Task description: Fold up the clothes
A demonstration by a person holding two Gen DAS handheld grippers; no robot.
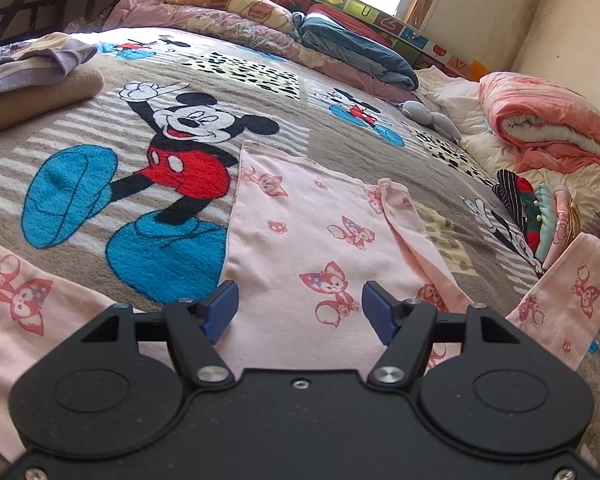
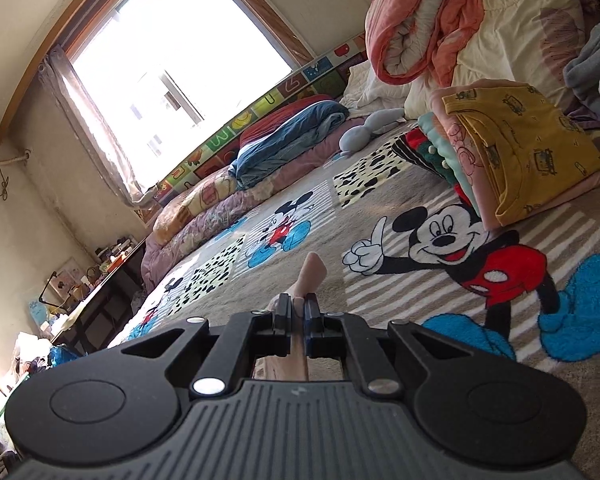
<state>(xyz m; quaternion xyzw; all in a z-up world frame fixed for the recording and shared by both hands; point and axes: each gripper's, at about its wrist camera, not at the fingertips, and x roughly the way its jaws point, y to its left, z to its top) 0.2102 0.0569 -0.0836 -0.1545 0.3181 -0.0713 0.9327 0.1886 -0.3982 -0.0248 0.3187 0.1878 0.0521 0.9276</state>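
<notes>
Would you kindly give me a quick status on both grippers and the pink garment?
Left gripper open, above pink garment lying on the blanket. Right gripper shut on pink fabric. Folded stack off to the side, nothing obstructing.

pink garment [image 1: 308, 240] hem hidden under left tool [image 1: 299, 308]

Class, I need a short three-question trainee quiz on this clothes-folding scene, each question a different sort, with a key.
1. True or false: the left gripper is shut on cloth.
2. What does the right gripper pinch? A) pink garment B) yellow printed top C) grey soft toy
3. Fill in: the garment lies on a ____ blanket.

Key: 1 false; 2 A; 3 Mickey Mouse.
</notes>
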